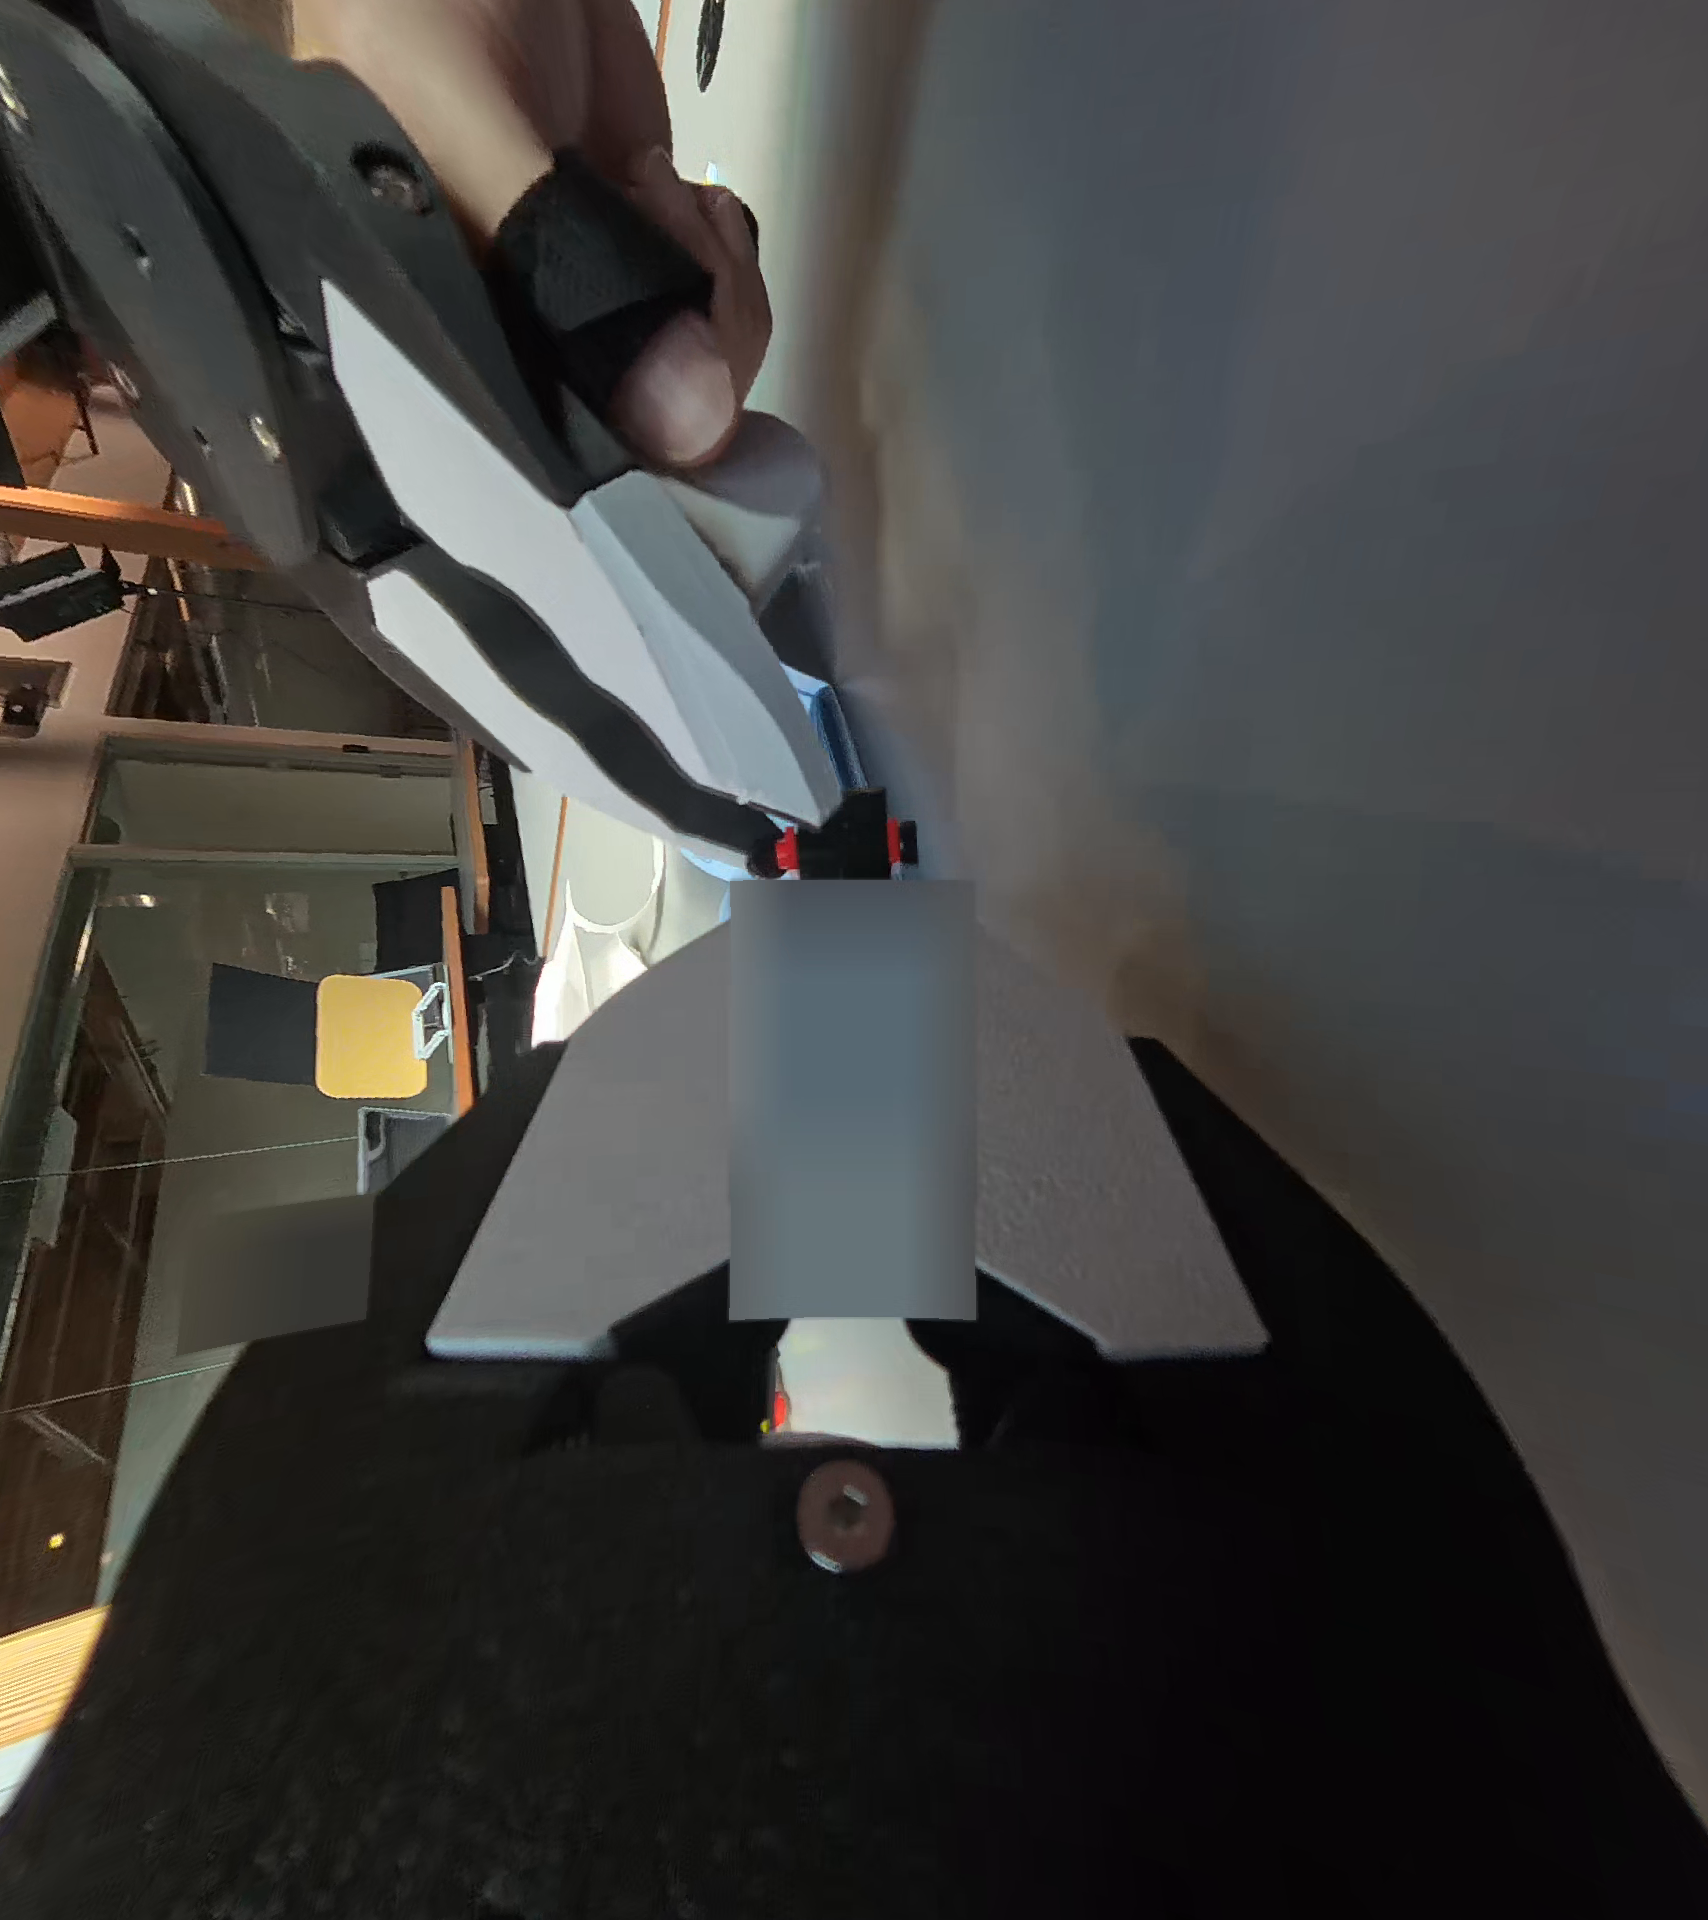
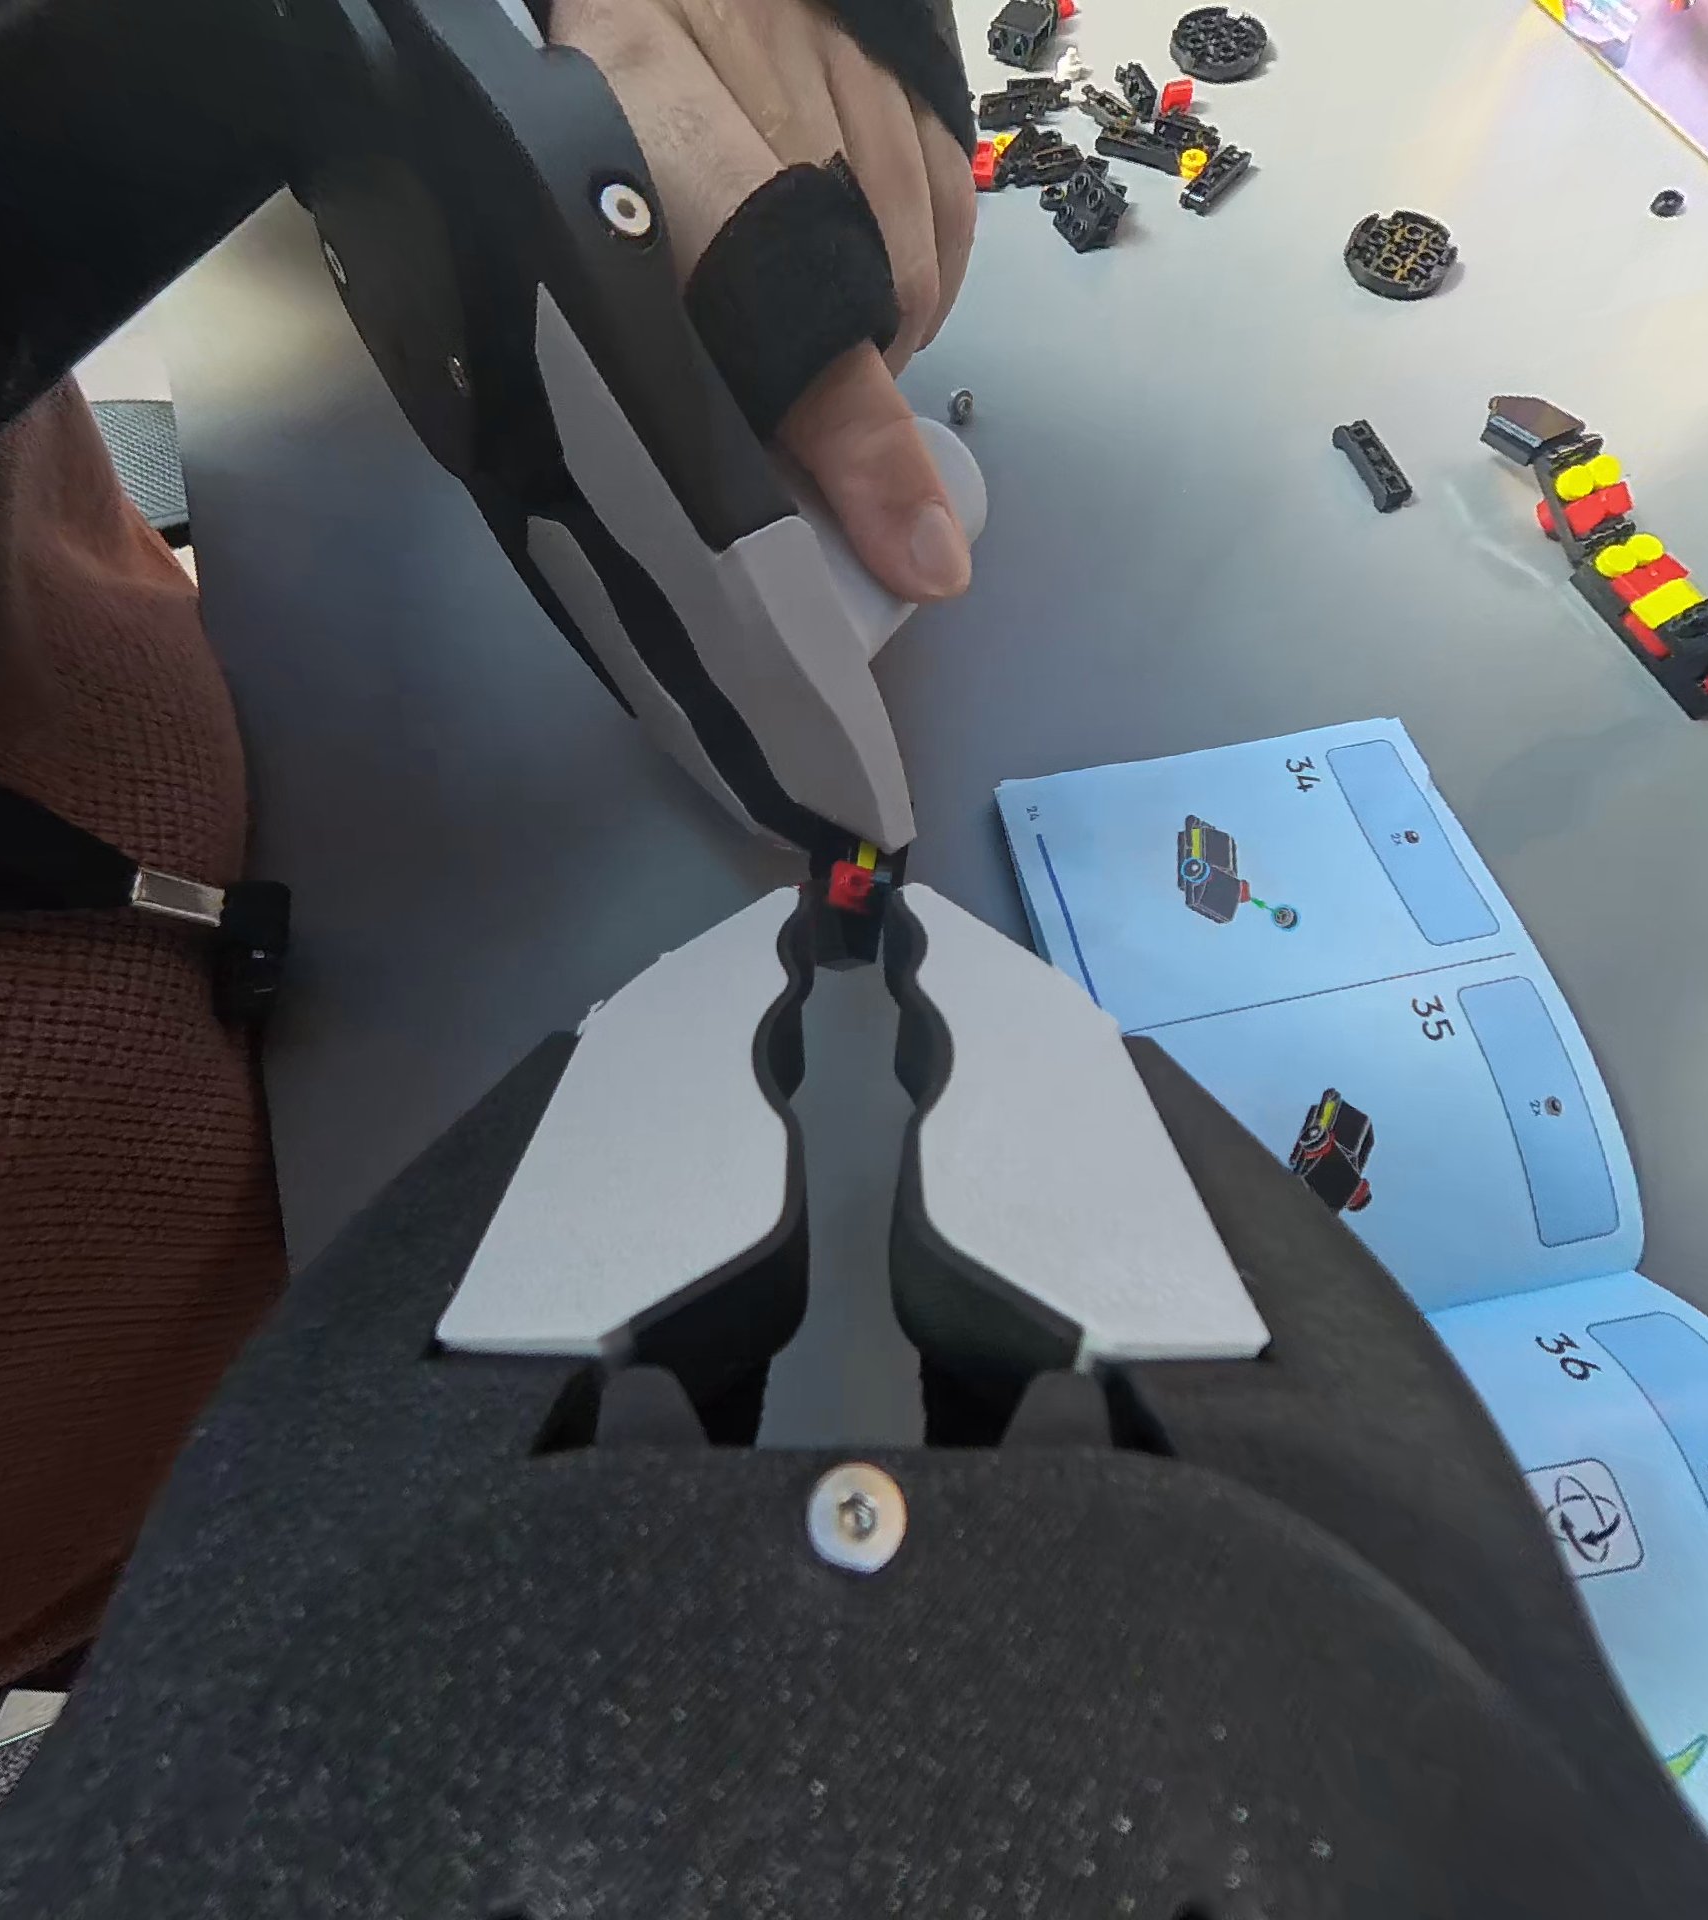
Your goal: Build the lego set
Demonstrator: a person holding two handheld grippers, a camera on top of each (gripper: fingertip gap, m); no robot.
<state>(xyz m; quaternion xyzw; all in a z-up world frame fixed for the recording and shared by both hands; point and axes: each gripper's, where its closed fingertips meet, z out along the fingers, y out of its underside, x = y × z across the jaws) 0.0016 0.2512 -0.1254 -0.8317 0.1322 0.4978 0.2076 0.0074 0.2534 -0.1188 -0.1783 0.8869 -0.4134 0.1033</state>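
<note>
My right gripper (image 2: 845,914) fingertips pinched on small black-red-yellow lego sub-assembly (image 2: 852,896), held above grey table (image 2: 1193,582). My left gripper (image 2: 855,831) clamps same piece from opposite side. Progress: partial. Black-red-yellow long built section (image 2: 1650,592) done, parked far right. Loose black bricks pile (image 2: 1089,135) unused. Open blue instruction booklet (image 2: 1349,1039) shows further steps.

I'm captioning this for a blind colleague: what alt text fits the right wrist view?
Two grippers, right and left, pinch one small black, red and yellow lego piece above a grey table. A blue instruction booklet lies open at right, loose bricks beyond.
</note>
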